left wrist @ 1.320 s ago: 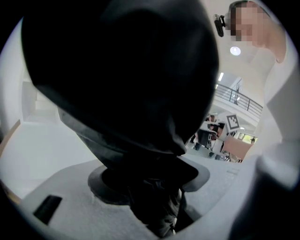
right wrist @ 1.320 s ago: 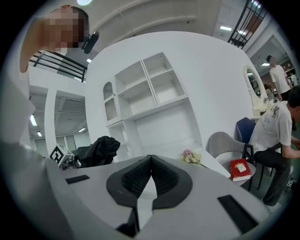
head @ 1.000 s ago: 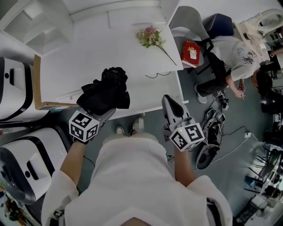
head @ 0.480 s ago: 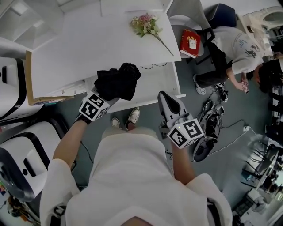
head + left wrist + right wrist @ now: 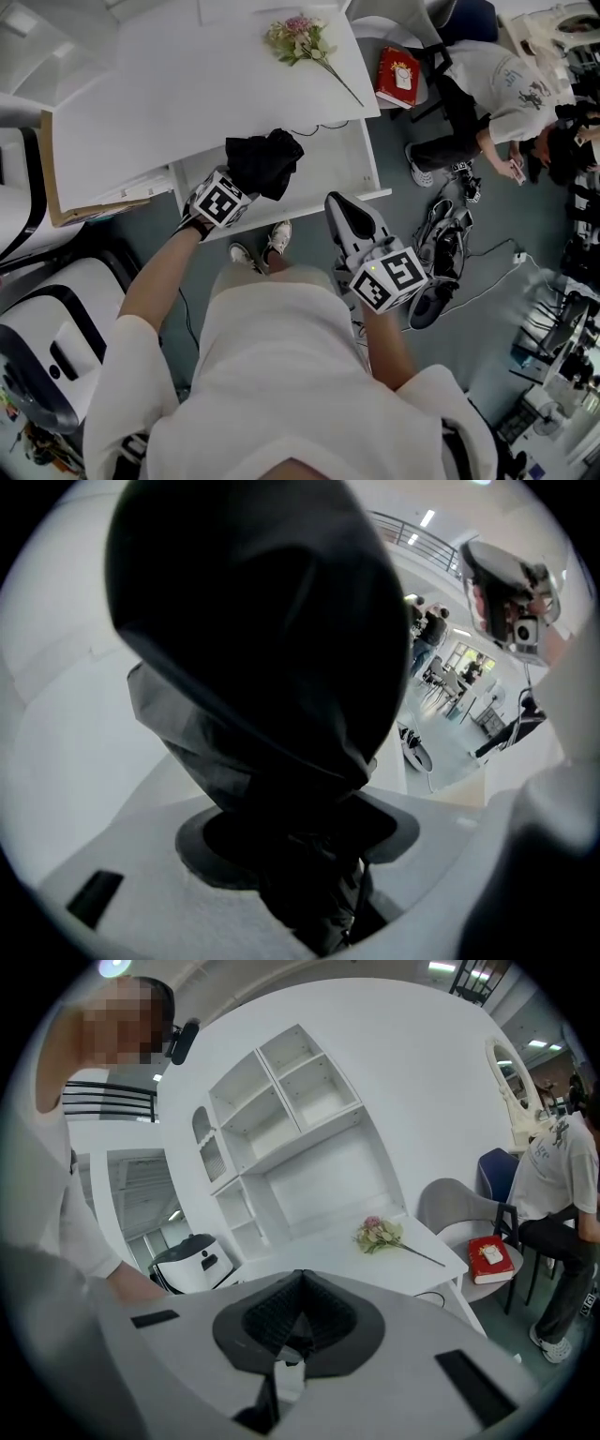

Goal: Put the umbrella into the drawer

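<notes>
Left gripper view only: the black folded umbrella (image 5: 253, 658) fills the frame, its lower end wedged between the jaws of the left gripper (image 5: 309, 883), which clamp it at a wide spread.
Right gripper view only: the right gripper (image 5: 300, 1283) has its pads pressed together with nothing between them; a white shelf unit (image 5: 281, 1101) stands behind the desk.
Head view only: the umbrella hangs over the left part of the open drawer (image 5: 333, 164); whether it touches the bottom I cannot tell. The right gripper is held off to the right, just in front of the drawer.
Surface: a white desk (image 5: 187, 94) with flowers (image 5: 300, 39) near its right edge.
Room: grey floor (image 5: 469, 309), shoes (image 5: 441, 253), a red book (image 5: 397, 75) on a chair, a seated person (image 5: 506, 94).
Umbrella axis: it runs on along the left jaws' line, up and right in the head view toward the desk. Which end is the handle is not clear.
</notes>
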Demonstrator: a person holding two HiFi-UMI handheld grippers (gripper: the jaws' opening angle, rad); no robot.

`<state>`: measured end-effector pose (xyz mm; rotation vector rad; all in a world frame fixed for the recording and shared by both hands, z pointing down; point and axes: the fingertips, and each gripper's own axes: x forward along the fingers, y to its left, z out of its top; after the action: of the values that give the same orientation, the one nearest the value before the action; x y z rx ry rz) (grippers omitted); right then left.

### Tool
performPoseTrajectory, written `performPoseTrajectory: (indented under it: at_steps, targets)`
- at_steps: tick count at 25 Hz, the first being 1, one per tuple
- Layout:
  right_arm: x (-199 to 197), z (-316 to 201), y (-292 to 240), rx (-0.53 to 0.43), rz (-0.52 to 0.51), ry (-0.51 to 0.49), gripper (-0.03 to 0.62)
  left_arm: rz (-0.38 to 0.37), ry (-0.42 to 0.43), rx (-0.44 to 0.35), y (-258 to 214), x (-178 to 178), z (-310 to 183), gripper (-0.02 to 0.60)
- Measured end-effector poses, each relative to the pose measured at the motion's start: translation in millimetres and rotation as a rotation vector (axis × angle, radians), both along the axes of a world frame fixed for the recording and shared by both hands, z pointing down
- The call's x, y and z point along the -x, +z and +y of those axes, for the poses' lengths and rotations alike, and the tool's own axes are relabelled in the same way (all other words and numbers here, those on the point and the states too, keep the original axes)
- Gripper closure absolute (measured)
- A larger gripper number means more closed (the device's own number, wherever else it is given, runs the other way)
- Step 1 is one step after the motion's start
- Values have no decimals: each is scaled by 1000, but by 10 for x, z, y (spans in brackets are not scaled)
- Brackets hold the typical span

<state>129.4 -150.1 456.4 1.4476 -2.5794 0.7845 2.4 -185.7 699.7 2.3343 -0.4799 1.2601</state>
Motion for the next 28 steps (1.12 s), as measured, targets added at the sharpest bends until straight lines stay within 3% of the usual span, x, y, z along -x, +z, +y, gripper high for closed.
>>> performPoseTrajectory:
  at_steps: [13, 22, 28]
  targets:
    - [38, 100, 326, 90, 42, 15, 594, -154, 178, 5, 889, -31, -96, 299]
    - [-16, 193, 480, 126, 24, 68, 594, -144, 222, 26, 1070, -83, -19, 298]
    - [-64, 213, 491, 131, 20, 101, 594, -181, 248, 38, 1195, -42, 42, 285]
